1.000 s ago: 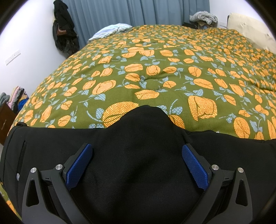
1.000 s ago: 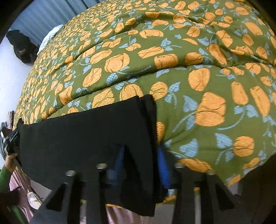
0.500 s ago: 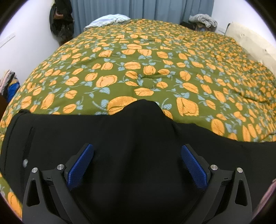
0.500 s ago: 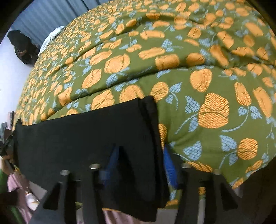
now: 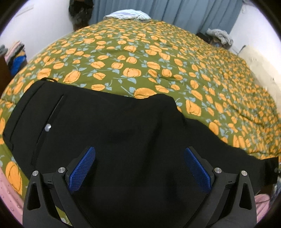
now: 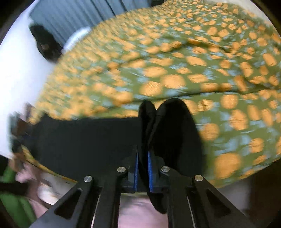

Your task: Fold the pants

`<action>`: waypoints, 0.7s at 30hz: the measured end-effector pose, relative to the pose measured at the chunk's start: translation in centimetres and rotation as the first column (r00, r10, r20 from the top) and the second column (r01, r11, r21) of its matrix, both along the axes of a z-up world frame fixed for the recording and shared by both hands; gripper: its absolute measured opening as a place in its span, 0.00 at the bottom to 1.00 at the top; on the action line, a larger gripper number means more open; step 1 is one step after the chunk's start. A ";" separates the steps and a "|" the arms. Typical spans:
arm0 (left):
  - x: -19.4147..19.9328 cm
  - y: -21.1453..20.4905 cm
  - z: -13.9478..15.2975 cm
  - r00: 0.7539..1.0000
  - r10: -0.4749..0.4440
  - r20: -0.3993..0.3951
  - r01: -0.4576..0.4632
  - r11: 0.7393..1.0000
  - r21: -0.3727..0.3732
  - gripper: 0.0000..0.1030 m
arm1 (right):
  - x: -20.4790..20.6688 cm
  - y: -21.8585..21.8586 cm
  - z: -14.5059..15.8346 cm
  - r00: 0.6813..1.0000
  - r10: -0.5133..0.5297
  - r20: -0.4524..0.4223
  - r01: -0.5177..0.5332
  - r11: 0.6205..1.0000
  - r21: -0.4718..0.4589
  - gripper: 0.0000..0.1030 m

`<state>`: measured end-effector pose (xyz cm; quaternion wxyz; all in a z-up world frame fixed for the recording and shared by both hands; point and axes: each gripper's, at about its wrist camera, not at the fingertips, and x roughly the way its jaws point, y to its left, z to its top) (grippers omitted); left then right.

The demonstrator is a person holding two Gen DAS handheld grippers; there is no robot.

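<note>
Bed carries the pants, spread ahead of both grippers. Right gripper has just closed, jaws pinching a hem bunch; lift it level and slowly. Left gripper hovers spread, fabric untouched between its pads.

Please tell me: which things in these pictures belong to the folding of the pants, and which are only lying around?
Belong to the job:
- black pants
- right gripper, shut on the pants' end
- left gripper, open over the pants
- flowered bedspread, the work surface

Only lying around:
- light bundle at the bed's far end
- grey clothes
- dark clothes hanging on the wall
</note>
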<state>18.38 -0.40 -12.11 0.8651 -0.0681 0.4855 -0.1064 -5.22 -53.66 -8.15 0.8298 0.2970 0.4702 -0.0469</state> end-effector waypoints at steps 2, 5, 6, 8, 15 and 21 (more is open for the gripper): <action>-0.2 0.3 0.5 1.000 0.012 0.014 -0.011 1.000 -0.018 0.99 | 1.3 2.8 1.0 0.994 -0.001 0.107 -0.011 0.994 0.110 0.09; -0.6 0.9 0.8 0.999 0.022 0.029 -0.021 0.999 -0.030 0.99 | 3.7 7.5 1.2 0.979 -0.010 0.204 -0.042 0.968 0.249 0.09; -0.7 1.1 0.9 0.999 0.025 0.030 -0.024 0.999 -0.035 0.99 | 4.8 9.2 1.2 0.973 -0.009 0.230 -0.056 0.959 0.277 0.09; -1.0 1.5 1.0 0.999 0.029 0.023 -0.027 0.998 -0.050 0.99 | 7.4 13.1 1.2 0.958 -0.003 0.286 -0.093 0.942 0.322 0.09; -2.1 4.2 2.3 0.996 0.081 0.038 -0.078 0.993 -0.088 0.99 | 18.3 29.8 -1.9 0.939 0.180 0.292 -0.283 0.886 0.366 0.09; -2.4 6.6 2.5 0.988 0.144 0.058 -0.138 0.986 -0.093 0.99 | 23.5 40.9 -6.9 0.904 0.340 0.259 -0.414 0.847 0.334 0.18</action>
